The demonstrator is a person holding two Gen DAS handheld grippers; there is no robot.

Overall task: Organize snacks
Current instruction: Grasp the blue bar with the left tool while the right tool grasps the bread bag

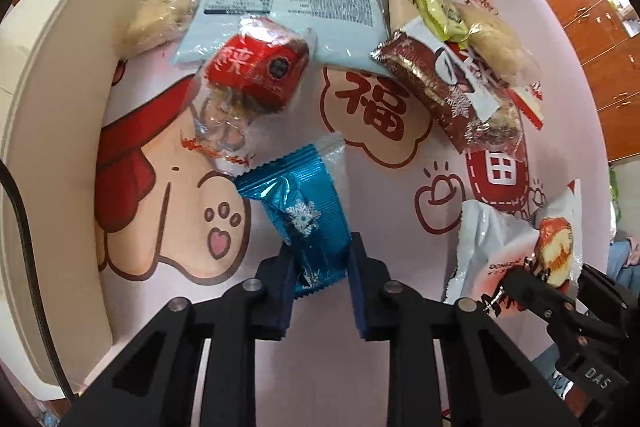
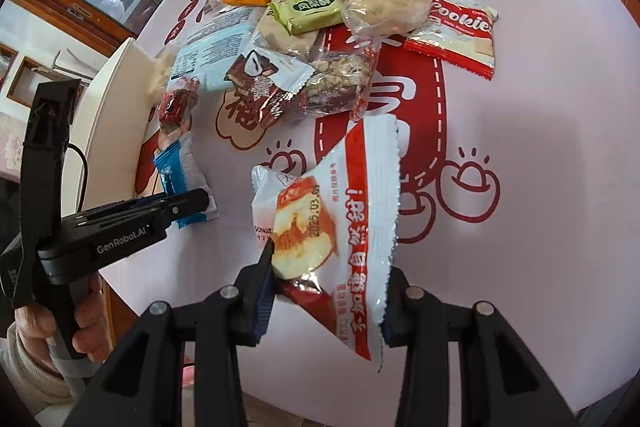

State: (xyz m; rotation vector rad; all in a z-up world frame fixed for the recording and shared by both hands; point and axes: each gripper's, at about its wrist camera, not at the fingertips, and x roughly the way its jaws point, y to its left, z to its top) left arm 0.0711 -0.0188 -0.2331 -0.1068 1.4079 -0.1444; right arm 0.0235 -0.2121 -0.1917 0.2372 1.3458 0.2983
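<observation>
My left gripper [image 1: 320,267] is shut on the lower end of a shiny blue snack packet with a snowflake [image 1: 308,211], down on the pink printed tablecloth [image 1: 392,211]. In the right wrist view that left gripper [image 2: 192,203] reaches in from the left, held by a person's hand [image 2: 86,323], with the blue packet [image 2: 180,171] at its tip. My right gripper [image 2: 328,291] is shut on a white and red pastry packet [image 2: 340,211], pads pressing both its sides. The left wrist view shows this packet [image 1: 492,247] and the right gripper [image 1: 552,291] at the lower right.
A pile of snacks lies beyond: a red-wrapped sweet [image 1: 256,67], a brown snowflake packet [image 1: 432,83], a large pale blue packet [image 1: 288,7], a green packet [image 2: 312,11], a red and white cookie packet [image 2: 456,35]. A cream-coloured box [image 1: 52,107] stands along the table's left side.
</observation>
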